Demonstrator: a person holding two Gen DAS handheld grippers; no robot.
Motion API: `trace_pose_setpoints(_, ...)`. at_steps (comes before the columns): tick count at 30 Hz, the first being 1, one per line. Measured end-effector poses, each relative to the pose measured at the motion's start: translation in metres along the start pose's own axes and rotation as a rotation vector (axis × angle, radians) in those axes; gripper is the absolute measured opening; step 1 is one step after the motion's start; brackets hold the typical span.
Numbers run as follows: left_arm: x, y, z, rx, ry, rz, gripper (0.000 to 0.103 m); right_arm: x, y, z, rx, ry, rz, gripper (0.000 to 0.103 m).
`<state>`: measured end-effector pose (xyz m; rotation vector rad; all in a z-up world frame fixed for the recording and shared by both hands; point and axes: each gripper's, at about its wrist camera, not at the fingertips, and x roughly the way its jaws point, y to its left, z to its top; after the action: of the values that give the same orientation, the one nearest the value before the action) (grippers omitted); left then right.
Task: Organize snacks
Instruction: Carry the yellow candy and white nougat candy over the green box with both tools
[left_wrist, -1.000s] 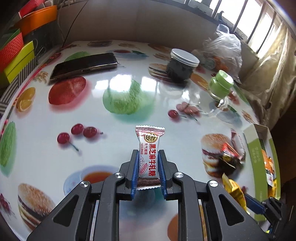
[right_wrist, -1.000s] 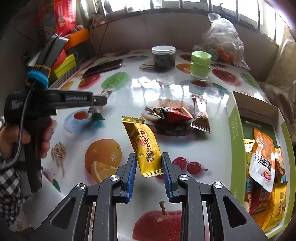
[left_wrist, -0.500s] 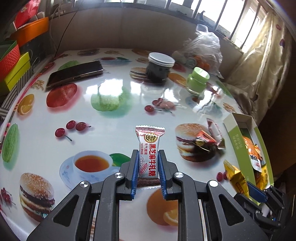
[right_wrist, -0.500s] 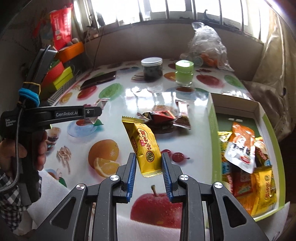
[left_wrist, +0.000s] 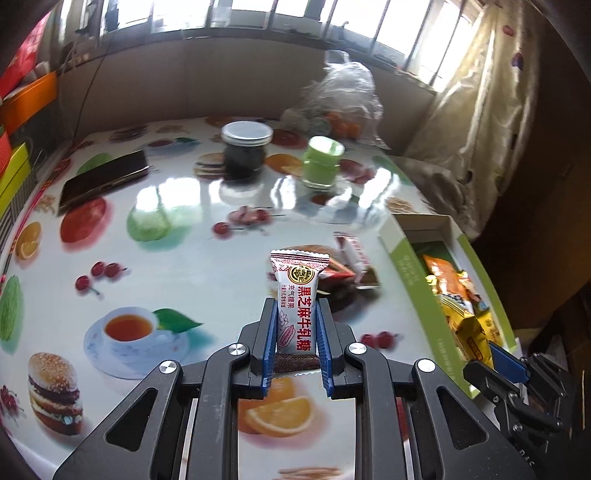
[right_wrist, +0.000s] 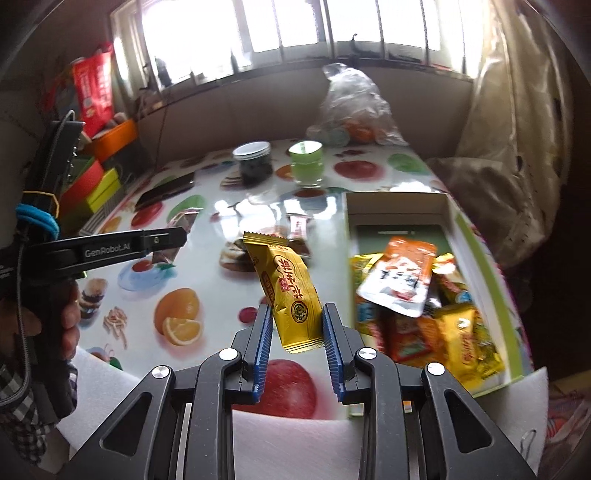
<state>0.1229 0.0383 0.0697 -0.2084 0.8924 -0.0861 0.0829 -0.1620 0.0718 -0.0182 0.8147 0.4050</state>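
My left gripper (left_wrist: 295, 314) is shut on a white candy wrapper (left_wrist: 298, 310) with red lettering, held upright above the fruit-print table (left_wrist: 166, 258). My right gripper (right_wrist: 297, 314) is shut on a yellow candy wrapper (right_wrist: 286, 291), tilted left, just left of the green-rimmed box (right_wrist: 347, 229). Several snack packets (right_wrist: 402, 280) fill that box. The same box (left_wrist: 402, 258) lies at the right in the left wrist view. A small pile of loose candies (left_wrist: 347, 266) sits on the table behind the white wrapper, and the loose candies (right_wrist: 295, 236) show behind the yellow one. The left gripper (right_wrist: 162, 243) also appears at the left of the right wrist view.
A dark jar with a silver lid (left_wrist: 245, 151), a green-lidded jar (left_wrist: 321, 162) and a phone (left_wrist: 103, 177) stand further back. A clear plastic bag (right_wrist: 354, 110) lies at the far edge. Coloured boxes (right_wrist: 99, 181) are stacked at the left. A hand (right_wrist: 70, 317) holds the left gripper's handle.
Both grippers have risen and moved right towards the box, each still holding its candy. The box and its snacks now show larger in both views.
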Motion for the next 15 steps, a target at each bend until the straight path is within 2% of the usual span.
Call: trace_pose_setpoints(15,0.011,-0.057,0.001,0.088,0.028,-0.079,0.021,-0.025,-0.047,-0.012,0.088,-0.017,-0.087,0.026)
